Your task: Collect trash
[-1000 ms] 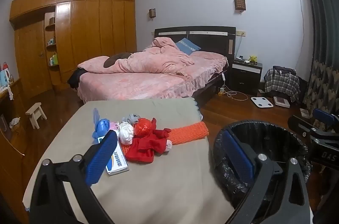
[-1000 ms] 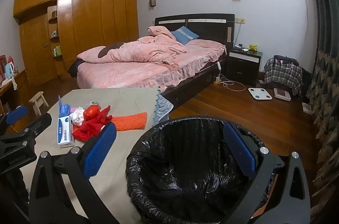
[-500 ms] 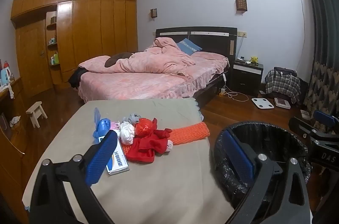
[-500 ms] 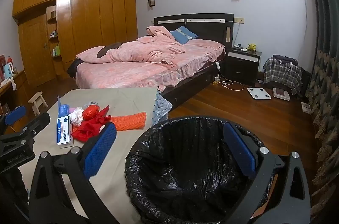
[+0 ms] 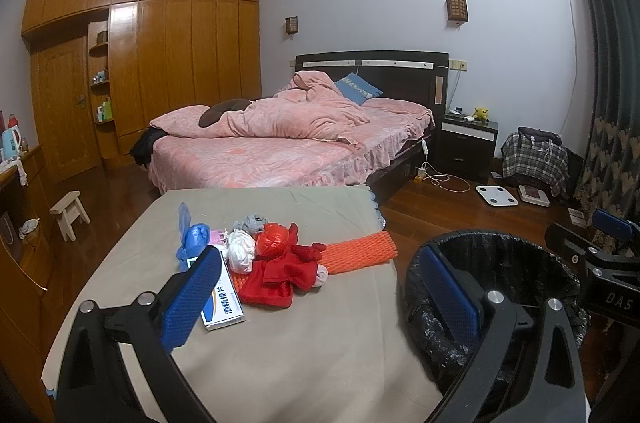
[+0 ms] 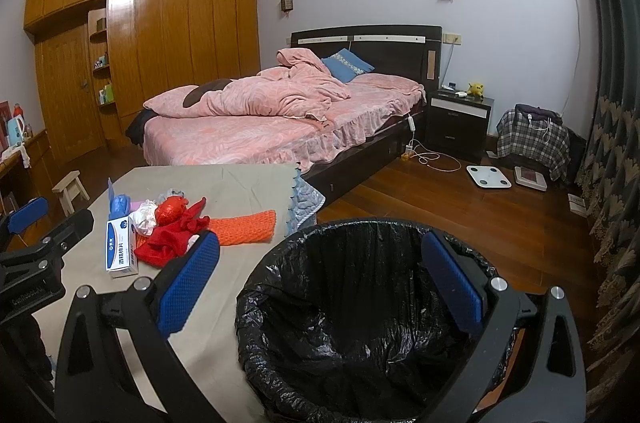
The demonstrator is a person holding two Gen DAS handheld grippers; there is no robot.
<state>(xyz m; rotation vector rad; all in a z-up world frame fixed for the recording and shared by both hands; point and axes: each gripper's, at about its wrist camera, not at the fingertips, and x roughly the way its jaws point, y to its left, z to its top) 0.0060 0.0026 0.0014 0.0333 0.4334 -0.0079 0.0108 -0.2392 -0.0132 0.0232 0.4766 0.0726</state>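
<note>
The left hand-held gripper [image 5: 320,293] hangs above the near part of the tabletop [image 5: 312,351], its blue-padded fingers spread wide with nothing between them. Just ahead of its left finger lies a white and blue box [image 5: 224,303], partly hidden by that finger. Beyond the box sits a small heap of trash: a blue plastic bag [image 5: 192,241], a white crumpled wad [image 5: 241,251], a grey scrap [image 5: 251,222], a shiny red ball of wrapping [image 5: 273,243] and a red cloth [image 5: 280,275]. An orange foam net [image 5: 358,253] stretches out from the heap toward the right finger's side.

The right hand-held gripper [image 6: 320,283] is also wide open and empty, poised over the mouth of a bin lined with a black bag [image 6: 352,327], which stands just beside the tabletop's edge. From this gripper the heap lies ahead and to the left, the box [image 6: 121,243] nearest its left finger. A bed with pink covers [image 6: 260,115] stands well beyond both.
</note>
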